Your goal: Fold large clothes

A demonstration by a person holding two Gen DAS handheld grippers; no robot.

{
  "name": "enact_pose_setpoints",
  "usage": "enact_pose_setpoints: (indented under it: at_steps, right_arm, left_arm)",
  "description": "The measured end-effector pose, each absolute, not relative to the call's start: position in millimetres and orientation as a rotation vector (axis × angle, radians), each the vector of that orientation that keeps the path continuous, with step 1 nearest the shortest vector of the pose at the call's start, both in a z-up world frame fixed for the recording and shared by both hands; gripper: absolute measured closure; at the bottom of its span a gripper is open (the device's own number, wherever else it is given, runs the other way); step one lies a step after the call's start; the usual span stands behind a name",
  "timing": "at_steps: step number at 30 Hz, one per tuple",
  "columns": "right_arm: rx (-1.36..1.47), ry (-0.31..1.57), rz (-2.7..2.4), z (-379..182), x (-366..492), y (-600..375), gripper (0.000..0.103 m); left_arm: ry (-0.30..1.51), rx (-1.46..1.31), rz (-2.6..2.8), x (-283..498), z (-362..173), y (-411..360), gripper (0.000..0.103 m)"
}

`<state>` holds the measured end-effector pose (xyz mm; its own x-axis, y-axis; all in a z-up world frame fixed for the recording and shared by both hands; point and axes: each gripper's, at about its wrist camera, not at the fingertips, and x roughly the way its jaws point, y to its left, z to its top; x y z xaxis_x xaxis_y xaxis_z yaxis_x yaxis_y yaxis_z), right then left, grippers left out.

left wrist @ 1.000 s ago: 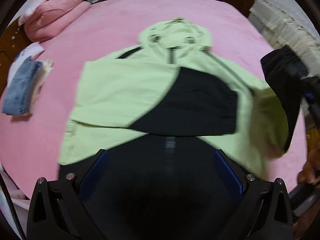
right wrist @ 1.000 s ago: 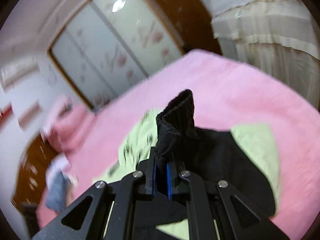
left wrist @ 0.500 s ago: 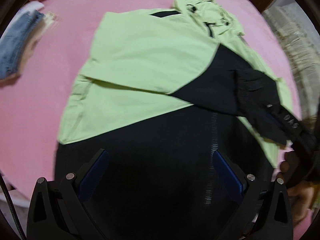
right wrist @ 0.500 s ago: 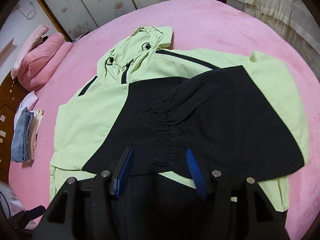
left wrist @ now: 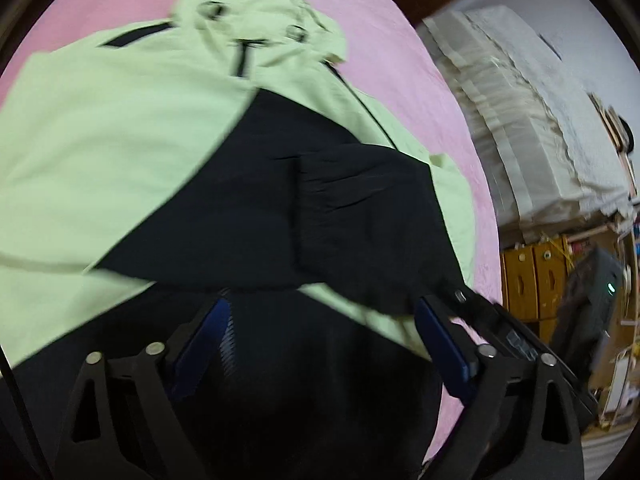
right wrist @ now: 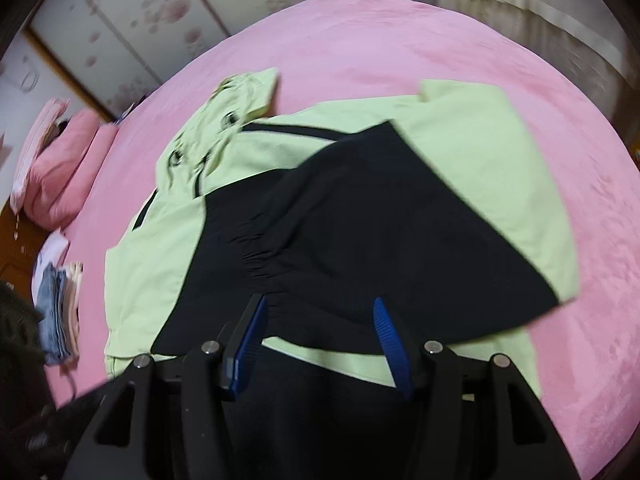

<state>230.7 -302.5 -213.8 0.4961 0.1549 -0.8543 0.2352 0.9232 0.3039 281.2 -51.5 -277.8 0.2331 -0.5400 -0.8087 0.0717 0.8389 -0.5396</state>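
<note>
A lime-green and black hooded jacket [left wrist: 120, 168] lies face up on the pink bed [left wrist: 400, 60], hood [right wrist: 228, 120] at the far end. Both black sleeves are folded across its chest, and the gathered cuff [right wrist: 260, 256] of the right one lies on top. My left gripper [left wrist: 324, 320] hangs over the black lower part of the jacket, its jaws closing, wide apart and pressing on nothing. My right gripper [right wrist: 320, 332] is open just short of the cuff, with only flat cloth below it. Its black body also shows at the right edge of the jacket in the left wrist view.
A stack of folded jeans [right wrist: 56, 312] and pink pillows [right wrist: 60, 168] sit at the bed's left side. Sliding wardrobe doors [right wrist: 140, 20] stand behind the bed. To the right are white covered furniture [left wrist: 540, 120] and wooden cabinets [left wrist: 532, 280].
My right gripper opened and let go of the black sleeve cuff, which now lies across the jacket's chest. Both grippers sank toward the jacket and tilted down; the left view swung right.
</note>
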Motion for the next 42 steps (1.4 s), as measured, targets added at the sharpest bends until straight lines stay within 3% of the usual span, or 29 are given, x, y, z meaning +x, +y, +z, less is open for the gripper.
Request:
enact_pose_setpoints:
  at_steps: [5, 12, 13, 14, 17, 20, 28, 36, 42]
  right_arm:
    - [0.462, 1.058, -0.117, -215, 219, -346, 0.048]
    - [0.488, 1.079, -0.153, -219, 206, -398, 0.047]
    - [0.485, 1.083, -0.154, -219, 205, -403, 0.047]
    - [0.482, 1.085, -0.156, -219, 204, -408, 0.047]
    - [0.485, 1.079, -0.158, -218, 203, -421, 0.047]
    - [0.504, 1.074, -0.163, -217, 205, -430, 0.047]
    - [0.484, 1.042, -0.126, -200, 216, -437, 0.047]
    - [0.440, 1.001, -0.073, -179, 232, -421, 0.047]
    - [0.403, 1.011, -0.013, -184, 247, -402, 0.047]
  left_arm:
    - [1.344, -0.464, -0.404, 306, -310, -86, 0.042]
    - [1.350, -0.436, -0.284, 317, -333, -109, 0.043]
    - [1.347, -0.420, -0.268, 320, -334, -114, 0.050]
    - [1.348, -0.405, -0.251, 322, -334, -119, 0.062]
    - [1.361, -0.413, -0.204, 327, -336, -133, 0.078]
    - [1.315, -0.597, -0.263, 325, -331, -136, 0.094]
    - [1.027, -0.622, -0.298, 340, -244, -147, 0.097]
    - [0.795, -0.619, -0.235, 355, -149, -96, 0.097]
    - [0.800, -0.548, -0.010, 336, -157, -21, 0.097]
